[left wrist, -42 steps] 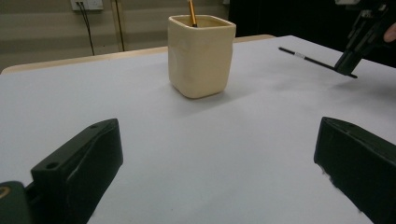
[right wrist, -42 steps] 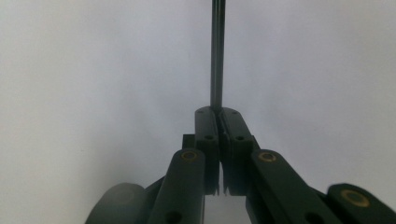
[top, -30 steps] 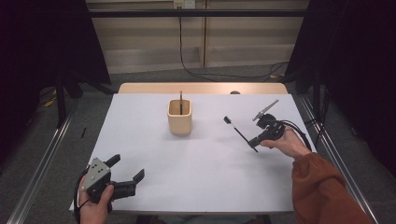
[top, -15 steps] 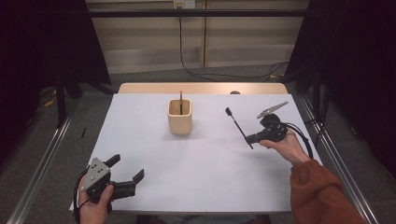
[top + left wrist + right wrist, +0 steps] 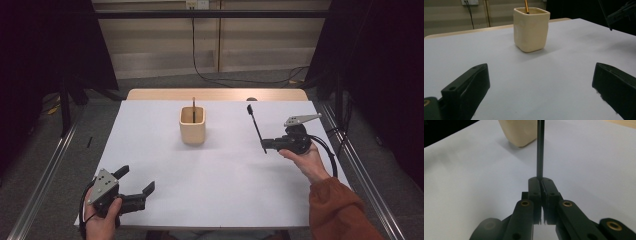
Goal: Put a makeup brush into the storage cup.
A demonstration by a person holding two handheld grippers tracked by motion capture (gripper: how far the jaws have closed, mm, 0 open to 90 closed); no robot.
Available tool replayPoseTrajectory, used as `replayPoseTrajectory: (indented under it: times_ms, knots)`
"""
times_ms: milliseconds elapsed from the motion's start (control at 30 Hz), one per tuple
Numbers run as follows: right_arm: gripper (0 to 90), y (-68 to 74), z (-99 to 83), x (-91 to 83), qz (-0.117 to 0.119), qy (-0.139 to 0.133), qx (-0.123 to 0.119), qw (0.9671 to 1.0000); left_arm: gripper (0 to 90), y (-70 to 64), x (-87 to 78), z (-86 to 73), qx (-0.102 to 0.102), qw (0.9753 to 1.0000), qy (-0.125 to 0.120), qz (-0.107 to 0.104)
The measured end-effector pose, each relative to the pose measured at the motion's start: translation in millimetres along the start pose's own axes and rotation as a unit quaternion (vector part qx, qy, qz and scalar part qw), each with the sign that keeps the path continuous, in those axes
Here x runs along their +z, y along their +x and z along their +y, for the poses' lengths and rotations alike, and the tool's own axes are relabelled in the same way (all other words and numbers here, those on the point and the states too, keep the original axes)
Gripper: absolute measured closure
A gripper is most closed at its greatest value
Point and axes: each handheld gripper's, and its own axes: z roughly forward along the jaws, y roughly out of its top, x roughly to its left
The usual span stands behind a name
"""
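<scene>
A cream square cup (image 5: 192, 128) stands at the table's middle back with a thin brown pencil (image 5: 193, 103) upright in it. My right gripper (image 5: 265, 145) hovers right of the cup, shut on the lower end of a black pen (image 5: 255, 128) that slants up and away. In the right gripper view the pen (image 5: 539, 150) rises from the closed jaws (image 5: 540, 181) toward the cup (image 5: 520, 133). My left gripper (image 5: 137, 179) rests open at the near left corner. Its view shows the cup (image 5: 531, 28) and pencil (image 5: 526, 5) ahead between wide-apart jaws (image 5: 541, 92).
A white sheet (image 5: 215, 180) covers the table, with a wooden strip (image 5: 215, 94) along its far edge. Metal rails (image 5: 45, 175) run along both sides. A cable (image 5: 327, 155) trails from the right gripper. That right gripper (image 5: 621, 12) also appears at the left gripper view's top right.
The right gripper has tipped the black pen more upright, its tip rising and swinging toward the back. The left gripper has stayed put.
</scene>
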Motion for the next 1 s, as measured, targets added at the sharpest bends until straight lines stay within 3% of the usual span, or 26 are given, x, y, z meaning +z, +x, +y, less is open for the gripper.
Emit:
replayPoseTrajectory:
  times_ms: [267,433,800,1000]
  knots:
    - [87.0,3.3,-1.1,-1.4,0.002,-0.044,-0.001,0.9990,1.4,0.8,-0.7,-0.5,-0.005,1.0000,-0.003,0.001]
    - [87.1,7.2,-1.4,2.2,0.007,-0.054,-0.007,0.9985,1.9,0.2,-0.3,-0.4,-0.003,1.0000,-0.002,-0.001]
    - [87.1,11.2,0.2,-0.7,0.017,-0.124,-0.009,0.9921,1.5,0.9,-0.6,-0.5,-0.006,1.0000,-0.003,0.001]
    - [87.1,12.7,-0.1,-0.6,0.011,-0.146,-0.002,0.9892,1.2,2.4,-1.7,-0.5,-0.009,0.9999,-0.006,0.009]
